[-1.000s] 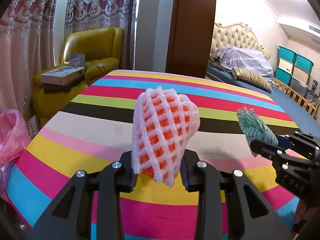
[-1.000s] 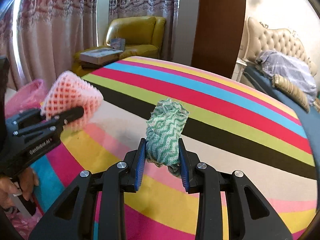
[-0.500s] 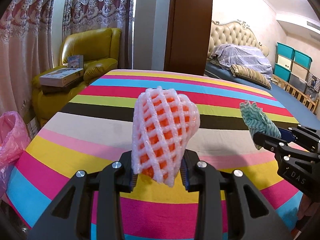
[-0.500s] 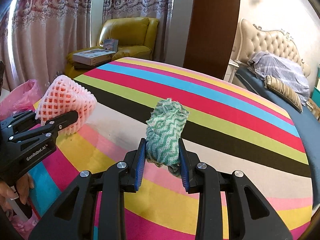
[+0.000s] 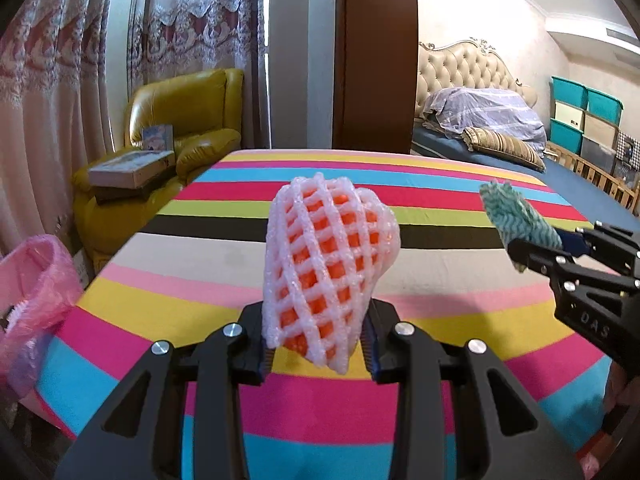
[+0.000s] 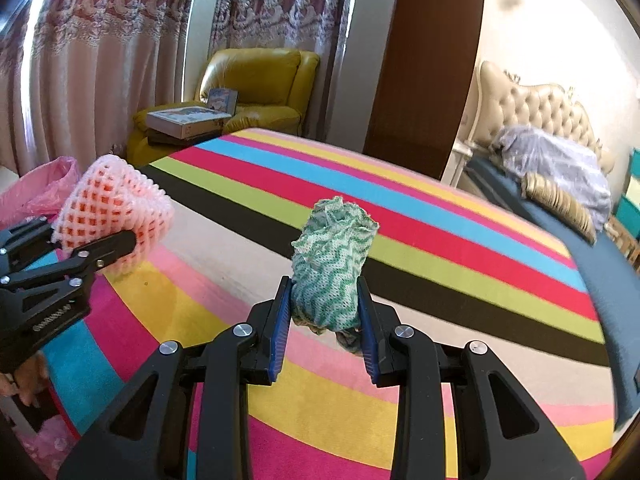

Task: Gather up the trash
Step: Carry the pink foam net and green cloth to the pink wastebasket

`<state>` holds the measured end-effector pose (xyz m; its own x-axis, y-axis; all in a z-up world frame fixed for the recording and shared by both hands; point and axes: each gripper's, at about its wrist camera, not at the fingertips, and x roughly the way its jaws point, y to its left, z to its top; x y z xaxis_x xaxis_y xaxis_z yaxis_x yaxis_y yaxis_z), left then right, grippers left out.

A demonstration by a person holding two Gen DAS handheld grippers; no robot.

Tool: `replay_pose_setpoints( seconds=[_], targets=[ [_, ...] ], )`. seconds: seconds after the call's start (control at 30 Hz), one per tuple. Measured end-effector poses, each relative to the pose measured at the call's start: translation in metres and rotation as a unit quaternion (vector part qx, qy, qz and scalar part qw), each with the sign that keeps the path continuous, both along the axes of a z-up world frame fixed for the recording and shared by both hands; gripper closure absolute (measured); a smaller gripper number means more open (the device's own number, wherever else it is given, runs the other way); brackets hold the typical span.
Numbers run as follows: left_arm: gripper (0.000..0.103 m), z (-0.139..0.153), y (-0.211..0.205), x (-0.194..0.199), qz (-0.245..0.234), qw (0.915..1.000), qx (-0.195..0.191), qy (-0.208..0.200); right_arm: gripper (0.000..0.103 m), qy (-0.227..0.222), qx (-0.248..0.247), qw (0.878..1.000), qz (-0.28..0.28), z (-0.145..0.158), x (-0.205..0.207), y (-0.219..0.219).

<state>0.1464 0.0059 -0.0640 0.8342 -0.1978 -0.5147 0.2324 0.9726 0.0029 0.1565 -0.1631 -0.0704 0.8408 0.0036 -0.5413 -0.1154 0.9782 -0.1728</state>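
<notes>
- Step in hand: both pieces of trash are picked up and held above the striped worktop (image 5: 224, 248); I judge the carry to the pink bag (image 5: 36, 280) comes next.
- The left hand-held gripper (image 5: 318, 344) is clamped on the foam fruit net (image 5: 328, 268), whose long axis runs up and forward from the jaws.
- The right hand-held gripper (image 6: 324, 320) is clamped on the crumpled green cloth (image 6: 330, 268), which stands likewise.
- The bag lies left of the left hand-held gripper, so the next move calls for a leftward swing and release over its mouth.

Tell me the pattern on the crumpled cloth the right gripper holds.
Green zigzag waves on white cloth, clearest in the right wrist view.
</notes>
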Motion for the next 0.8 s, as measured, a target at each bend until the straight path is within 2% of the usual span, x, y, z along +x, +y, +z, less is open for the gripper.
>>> replay_pose_setpoints(
  seconds=[0.5, 0.8],
  targets=[
    [0.069, 0.020, 0.041, -0.029, 0.016, 0.9996, 0.012, -0.019, 0.072, -0.024, -0.028, 0.997, 0.062, 0.015, -0.020, 0.047],
    [0.069, 0.022, 0.090, -0.045, 0.064, 0.9976, 0.007, -0.025, 0.072, -0.037, -0.061, 0.991, 0.114, 0.025, -0.027, 0.092]
  ],
)
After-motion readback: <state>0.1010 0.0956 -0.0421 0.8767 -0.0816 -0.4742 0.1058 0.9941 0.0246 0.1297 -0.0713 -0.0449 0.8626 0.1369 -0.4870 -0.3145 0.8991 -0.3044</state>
